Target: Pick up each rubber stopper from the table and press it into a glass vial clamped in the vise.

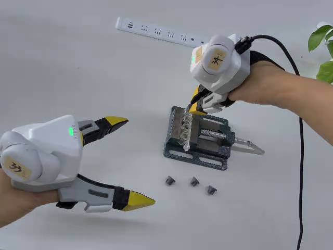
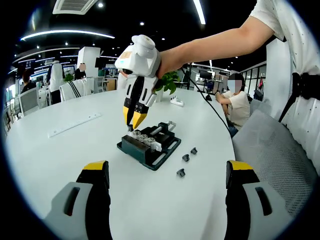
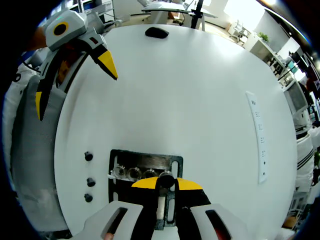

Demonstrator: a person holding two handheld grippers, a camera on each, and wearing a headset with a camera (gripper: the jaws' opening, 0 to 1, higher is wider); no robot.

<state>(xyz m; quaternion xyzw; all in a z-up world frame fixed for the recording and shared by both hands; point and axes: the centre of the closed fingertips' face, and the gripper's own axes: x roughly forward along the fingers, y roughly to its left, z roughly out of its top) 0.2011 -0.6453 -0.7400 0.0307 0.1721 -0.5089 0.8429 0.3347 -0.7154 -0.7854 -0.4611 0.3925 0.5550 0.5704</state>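
- White worktop (image 1: pixel 78 67) is carrying a vise (image 1: pixel 205 151) that is clamping vials (image 1: pixel 184 127) right below the right fingers.
- Right gripper (image 3: pixel 166 186) fingers are clenching a stopper (image 3: pixel 166 180) between them, over one vial.
- Three loose stoppers (image 1: pixel 194 181) are lying ahead of the left gripper (image 1: pixel 138 160), whose fingers are hanging released, wide apart.

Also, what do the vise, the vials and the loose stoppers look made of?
Vise: dark grey metal, matte and slightly textured, likely cast, with a bright steel screw. Vials: clear glass, judging by see-through walls and glints. Stoppers: dull dark grey, no shine, consistent with rubber.
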